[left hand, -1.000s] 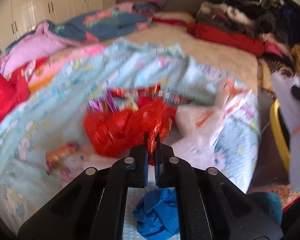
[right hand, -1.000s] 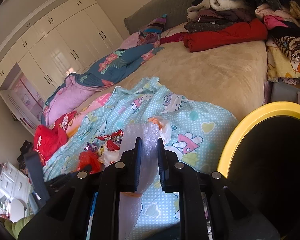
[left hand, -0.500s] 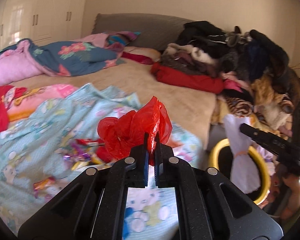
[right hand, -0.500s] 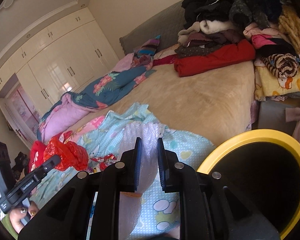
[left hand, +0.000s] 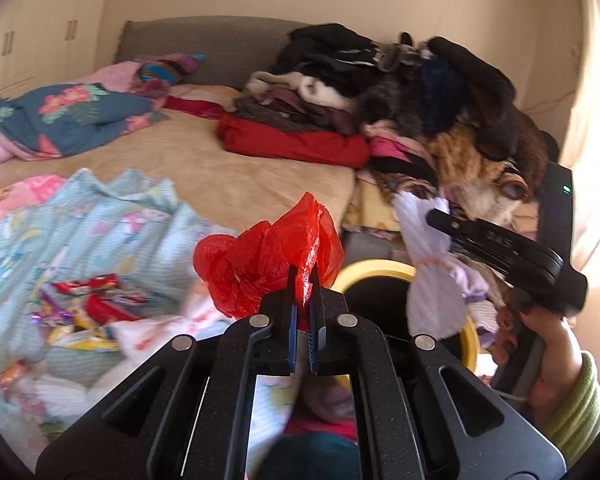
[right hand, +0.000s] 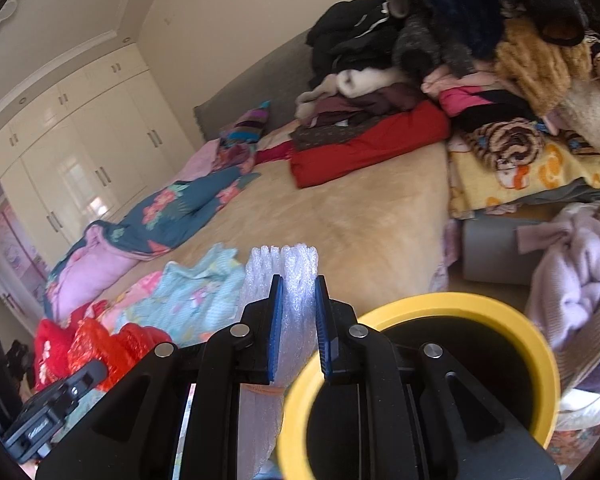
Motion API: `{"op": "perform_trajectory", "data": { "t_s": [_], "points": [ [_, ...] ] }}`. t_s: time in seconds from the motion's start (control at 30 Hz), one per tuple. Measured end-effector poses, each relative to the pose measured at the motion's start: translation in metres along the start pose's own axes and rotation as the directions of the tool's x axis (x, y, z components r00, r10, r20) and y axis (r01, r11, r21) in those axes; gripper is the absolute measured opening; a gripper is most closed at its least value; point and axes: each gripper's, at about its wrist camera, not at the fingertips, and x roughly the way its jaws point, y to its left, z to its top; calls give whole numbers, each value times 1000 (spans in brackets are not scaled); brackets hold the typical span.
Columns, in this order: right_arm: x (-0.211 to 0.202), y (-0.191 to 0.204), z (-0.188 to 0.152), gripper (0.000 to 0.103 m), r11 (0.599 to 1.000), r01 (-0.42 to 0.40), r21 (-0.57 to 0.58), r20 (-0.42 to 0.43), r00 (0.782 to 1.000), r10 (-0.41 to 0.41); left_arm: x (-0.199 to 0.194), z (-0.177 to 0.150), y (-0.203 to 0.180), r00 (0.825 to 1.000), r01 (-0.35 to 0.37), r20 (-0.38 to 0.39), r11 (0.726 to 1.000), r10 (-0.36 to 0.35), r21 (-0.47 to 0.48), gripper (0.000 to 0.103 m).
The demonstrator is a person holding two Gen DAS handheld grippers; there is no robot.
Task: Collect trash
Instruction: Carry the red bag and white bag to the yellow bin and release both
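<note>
My left gripper is shut on a crumpled red plastic bag, held up in the air above the bed's edge. Just behind and to the right of the bag is the yellow-rimmed bin. My right gripper is shut on a roll of white bubble wrap, with the yellow-rimmed bin right below it. In the left wrist view the right gripper holds the bubble wrap hanging over the bin. The red bag shows low on the left in the right wrist view.
Several candy wrappers lie on a light blue patterned blanket on the bed. A tall pile of clothes fills the bed's far right side. A floral quilt lies at the left. White wardrobes line the wall.
The left gripper lifted the red bag off the blanket and swung it right toward the bin. The right gripper carried the bubble wrap right, so the bin now sits beneath it.
</note>
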Motion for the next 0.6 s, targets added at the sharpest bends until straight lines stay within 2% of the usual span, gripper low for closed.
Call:
{"op": "perform_trajectory", "data": {
  "t_s": [0.3,0.6],
  "points": [
    [-6,-40,6,15,993,116,20,5,993,-116,30,-15,-37,989,134,-62,990,-132,38,1],
    [3,-68,1,17,981,190,51,-44,981,-188,62,-38,-66,960,246,-153,968,-235,54,1]
  ]
}}
